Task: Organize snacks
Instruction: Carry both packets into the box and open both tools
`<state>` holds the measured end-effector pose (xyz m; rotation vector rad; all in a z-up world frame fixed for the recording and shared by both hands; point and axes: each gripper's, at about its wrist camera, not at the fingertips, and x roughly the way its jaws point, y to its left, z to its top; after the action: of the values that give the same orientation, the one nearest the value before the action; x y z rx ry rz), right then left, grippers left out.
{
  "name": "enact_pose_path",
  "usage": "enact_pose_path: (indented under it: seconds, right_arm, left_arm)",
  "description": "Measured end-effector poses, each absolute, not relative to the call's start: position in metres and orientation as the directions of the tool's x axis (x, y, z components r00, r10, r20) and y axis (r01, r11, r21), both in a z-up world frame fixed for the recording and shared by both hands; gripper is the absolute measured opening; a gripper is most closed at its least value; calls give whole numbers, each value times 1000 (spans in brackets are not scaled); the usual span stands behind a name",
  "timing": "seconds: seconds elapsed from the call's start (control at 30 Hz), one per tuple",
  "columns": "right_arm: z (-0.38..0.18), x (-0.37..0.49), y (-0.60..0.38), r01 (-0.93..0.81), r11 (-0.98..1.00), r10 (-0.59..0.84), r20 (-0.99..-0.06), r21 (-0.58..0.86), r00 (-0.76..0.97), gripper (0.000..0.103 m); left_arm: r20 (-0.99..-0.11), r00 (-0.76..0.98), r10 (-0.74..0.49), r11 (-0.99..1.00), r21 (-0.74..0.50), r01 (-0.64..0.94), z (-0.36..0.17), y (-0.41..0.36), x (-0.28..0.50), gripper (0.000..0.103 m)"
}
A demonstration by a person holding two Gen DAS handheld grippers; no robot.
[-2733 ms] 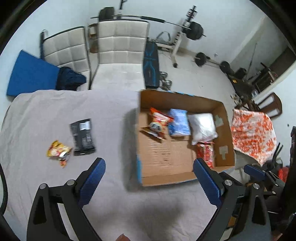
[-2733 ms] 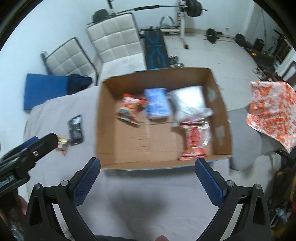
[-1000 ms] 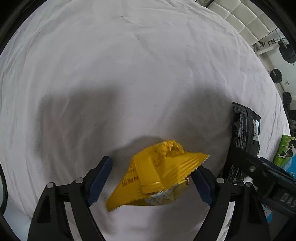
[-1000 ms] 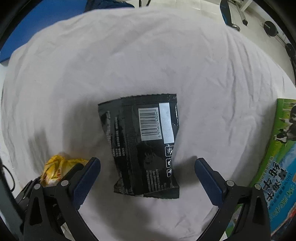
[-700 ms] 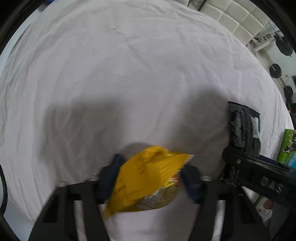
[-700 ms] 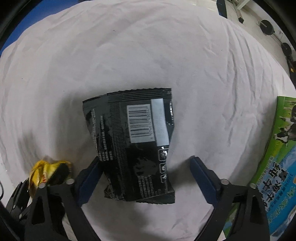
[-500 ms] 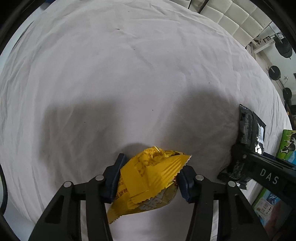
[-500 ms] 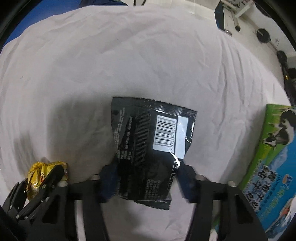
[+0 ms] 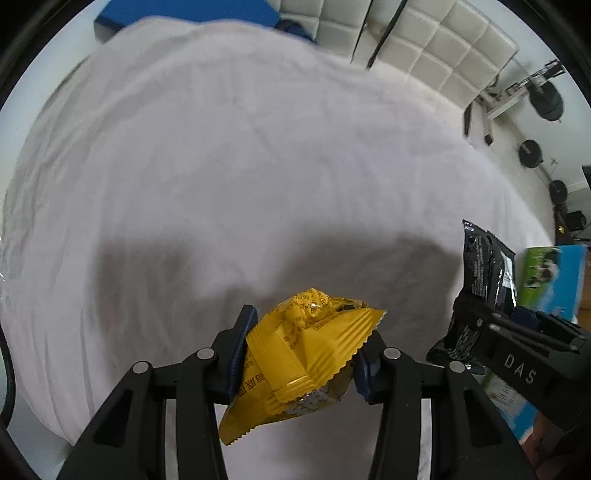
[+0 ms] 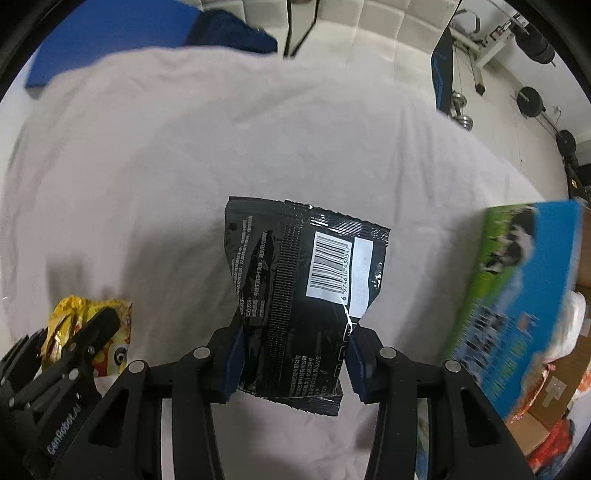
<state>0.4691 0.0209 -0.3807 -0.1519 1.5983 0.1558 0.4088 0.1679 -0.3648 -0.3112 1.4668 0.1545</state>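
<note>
A crinkled yellow snack packet (image 9: 299,354) is lifted off the white cloth, pinched between the blue pads of my left gripper (image 9: 303,354), which is shut on it. A black snack packet (image 10: 299,295) with a white barcode label is raised as well, with my right gripper (image 10: 293,360) shut on its lower part. In the left wrist view the black packet (image 9: 487,266) and the right gripper's body show at the right. The right wrist view has the yellow packet (image 10: 70,321) at lower left. The cardboard box (image 10: 517,295), with its green and blue printed side, stands at the right.
A white cloth (image 9: 221,166) covers the table. Two white padded chairs (image 9: 436,48) stand behind it, with a blue mat (image 10: 110,40) at back left. Weights and a barbell rack (image 10: 528,33) lie on the floor at back right. Other snacks (image 10: 554,439) rest inside the box.
Both grippers have shut on their packets and lifted them off the cloth. The view has pulled back, bringing the chairs and the box side into sight.
</note>
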Motion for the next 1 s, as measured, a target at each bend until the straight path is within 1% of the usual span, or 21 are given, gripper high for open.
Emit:
enact_pose_path:
  seconds: [0.27,0.47,0.7,0.87,1.0]
  right_arm:
    - [-286,430,-29,-199,978,83,-991,61,106,49]
    - [-231,406,-87,-160,984,110,-977,80,183,49]
    - [-182,370,-164,-81,994,92,-961,73,262,49]
    - [-154,349,-212,-19,998,65,-954,62,294,49]
    - [-153,337,-250,22,998,51,-953,61,297,49]
  left_arm:
    - [-962,240,-131,962,-182,-203,-277,135,389,43]
    - [-930,320,-180,968,-225,-110,-216,94,373,43]
    - [-892,375,-252,962,-274,-6,-177,39,362,43]
    - [-879,376,-295,954,-292,66,-166,-9,362,43]
    - [-880,359,-312,950,-291,112,-170,-42,364,43]
